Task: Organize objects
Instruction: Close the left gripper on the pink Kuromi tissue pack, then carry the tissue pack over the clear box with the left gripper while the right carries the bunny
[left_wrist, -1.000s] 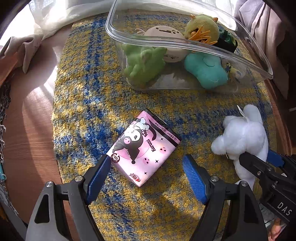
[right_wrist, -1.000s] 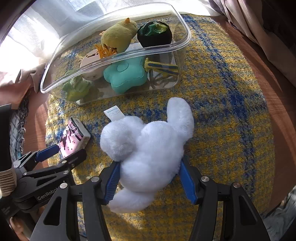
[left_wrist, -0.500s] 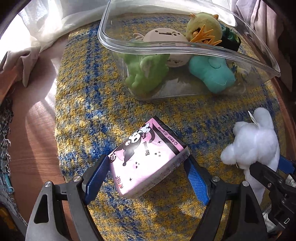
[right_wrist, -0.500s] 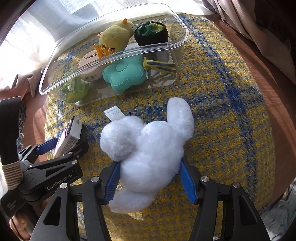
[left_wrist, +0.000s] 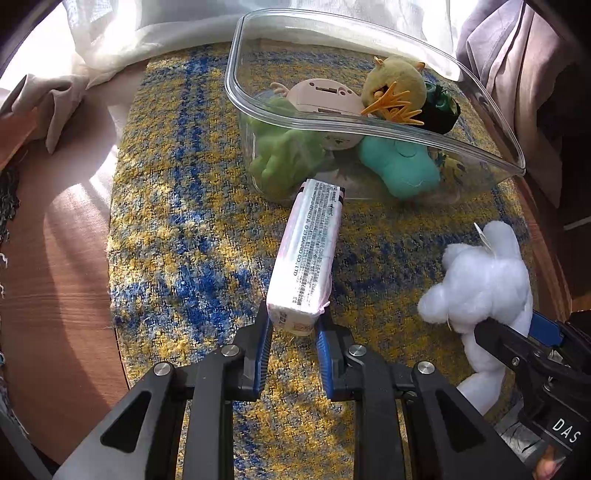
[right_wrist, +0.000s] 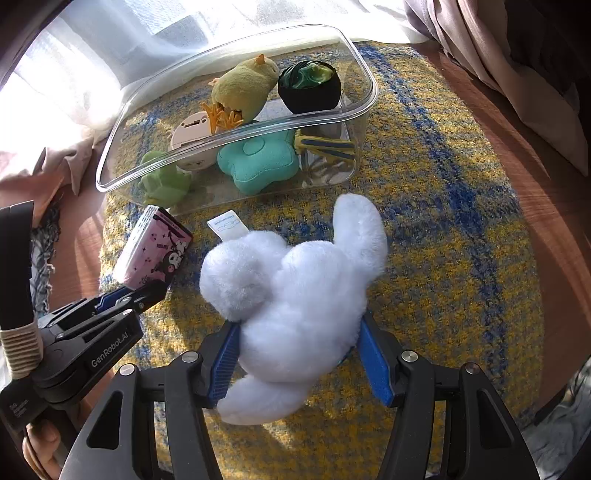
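Since a second ago we have closed our left gripper (left_wrist: 293, 326) on the pink tissue pack (left_wrist: 304, 254), which now stands on edge, lifted off the blue-and-yellow mat (left_wrist: 177, 236), its far end near the clear plastic bin (left_wrist: 369, 122). Our right gripper (right_wrist: 299, 354), fingers partly closed, clamps the white plush toy (right_wrist: 295, 295) in front of that bin.

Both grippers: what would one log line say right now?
left gripper: shut on tissue pack | right gripper: shut on white plush | clear bin: holds toys
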